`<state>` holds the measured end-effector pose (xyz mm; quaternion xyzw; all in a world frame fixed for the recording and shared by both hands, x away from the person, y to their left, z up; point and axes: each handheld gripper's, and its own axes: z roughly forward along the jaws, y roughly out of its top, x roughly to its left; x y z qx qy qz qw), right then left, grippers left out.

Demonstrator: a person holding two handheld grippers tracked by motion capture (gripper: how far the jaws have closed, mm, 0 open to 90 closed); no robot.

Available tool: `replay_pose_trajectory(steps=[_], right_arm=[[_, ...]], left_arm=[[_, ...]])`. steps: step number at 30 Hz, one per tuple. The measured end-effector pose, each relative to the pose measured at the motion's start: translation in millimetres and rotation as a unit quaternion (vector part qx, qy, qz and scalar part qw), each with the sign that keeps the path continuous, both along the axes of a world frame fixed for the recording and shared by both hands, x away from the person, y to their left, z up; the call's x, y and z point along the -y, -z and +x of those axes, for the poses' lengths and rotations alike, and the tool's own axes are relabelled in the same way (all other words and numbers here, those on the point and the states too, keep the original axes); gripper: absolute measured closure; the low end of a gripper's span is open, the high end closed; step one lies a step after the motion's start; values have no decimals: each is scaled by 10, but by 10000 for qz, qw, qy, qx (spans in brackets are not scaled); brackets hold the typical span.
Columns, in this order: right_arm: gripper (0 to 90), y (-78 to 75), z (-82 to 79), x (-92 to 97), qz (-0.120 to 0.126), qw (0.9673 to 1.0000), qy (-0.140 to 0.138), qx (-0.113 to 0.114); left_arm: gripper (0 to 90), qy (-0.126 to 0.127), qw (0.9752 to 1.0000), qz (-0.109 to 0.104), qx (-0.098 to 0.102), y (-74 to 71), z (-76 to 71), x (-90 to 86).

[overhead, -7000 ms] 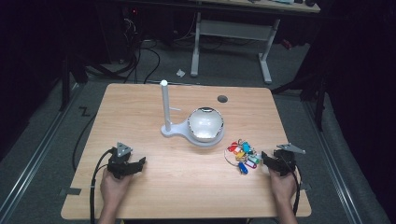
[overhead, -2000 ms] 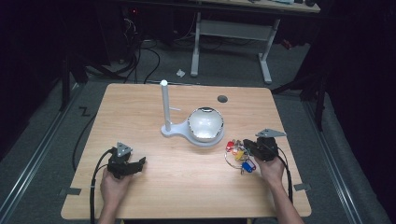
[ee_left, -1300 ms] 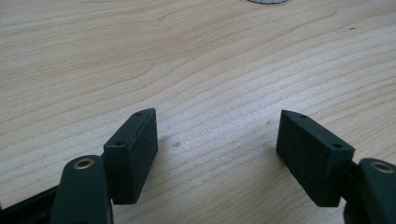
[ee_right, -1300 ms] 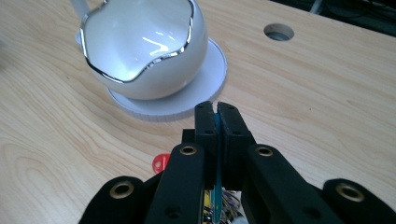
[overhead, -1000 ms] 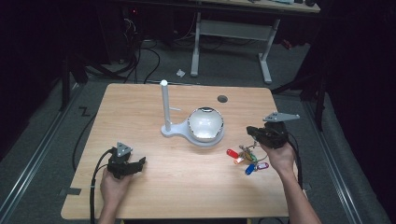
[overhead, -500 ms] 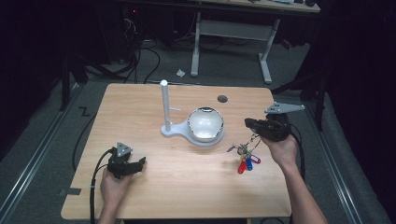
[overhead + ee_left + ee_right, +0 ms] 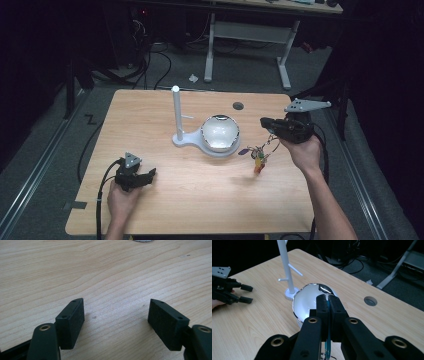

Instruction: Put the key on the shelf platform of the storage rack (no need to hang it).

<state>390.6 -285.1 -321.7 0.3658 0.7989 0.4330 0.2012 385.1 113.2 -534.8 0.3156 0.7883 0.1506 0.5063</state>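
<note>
Right gripper (image 7: 266, 123): held aloft over the table's right part; jaws pressed together on a thin blue tag (image 7: 328, 322) of the key bunch.
Keys (image 7: 257, 155): hanging just below the right gripper, clear of the tabletop; coloured tags (purple, yellow, red, green) dangle at the low end, their shadow on the wood beneath.
Bowl (image 7: 220, 133): shiny, round, just ahead of the right gripper's jaws and lower; seated on the white stand's flat base.
Stand (image 7: 177, 116): white upright post with short side pegs, rising from the base on the bowl's far side as the right gripper looks; well apart from the gripper.
Hole (image 7: 238, 105): round grommet in the tabletop, off to the right in the right gripper view, near the table's back edge.
Left gripper (image 7: 149, 175): farthest from the right gripper, low at the table's near left; jaws spread wide with bare wood between the pads (image 7: 75, 322), nothing held.
Table (image 7: 200, 200): light wood, under everything listed.
Floor: dark, with cables and a second desk's legs beyond the table's back edge.
</note>
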Motion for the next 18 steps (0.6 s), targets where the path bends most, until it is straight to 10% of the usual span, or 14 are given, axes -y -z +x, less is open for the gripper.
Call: replay_pose_trajectory(steps=[18], right_arm=[[884,-283,102,-250,34,9993,-354,104]], left_arm=[[297,3,10000,-22,-16,-3,1,0]])
